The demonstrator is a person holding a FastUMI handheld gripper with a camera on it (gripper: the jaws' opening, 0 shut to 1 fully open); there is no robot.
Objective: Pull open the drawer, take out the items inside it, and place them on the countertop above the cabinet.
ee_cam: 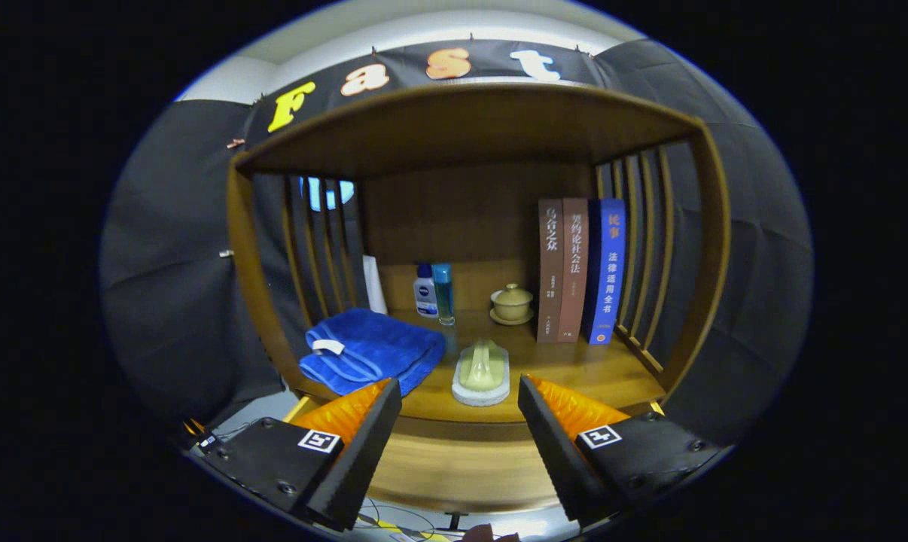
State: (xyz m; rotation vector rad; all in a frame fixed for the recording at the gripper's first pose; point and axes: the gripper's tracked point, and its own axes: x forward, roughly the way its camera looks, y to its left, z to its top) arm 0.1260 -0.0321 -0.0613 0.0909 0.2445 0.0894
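Gripper (460,403) fingers stand wide apart, released, nothing between them. It hangs in front of the wooden cabinet (714,248), pointing at the countertop (574,373) and the band of wood below its front edge.

Step in hand, as a judgement: reaching for the drawer. The plain wooden panel (461,467) under the countertop edge, between and just beyond the fingertips, is probably the drawer front. No handle or pull can be made out on it, and whether the drawer is closed cannot be confirmed from this angle. The items inside are hidden.

To do it well:
- Drop the gripper so the panel and any lip or handle come into sight before committing.
- Close both fingers squarely on the pull, or hook under the lower edge if there is none.
- Pull straight back along the drawer's travel; an off-axis pull will probably bind it.
- Open far enough to reach in from above.

What holds what:
- Countertop carries a folded blue towel (371,350) at the left front.
- A pale green scrub brush on a white pad (482,373) lies just ahead of the fingers, near the front edge.
- Two small bottles, one white and blue, one clear teal (434,291), stand at the back.
- A lidded beige ceramic cup on a saucer (511,303) stands beside them, lid on, contents unseen.
- Three upright books, two brown and one blue (580,271), stand against the right slats.

Free space for drop-offs: right front, between brush and books.
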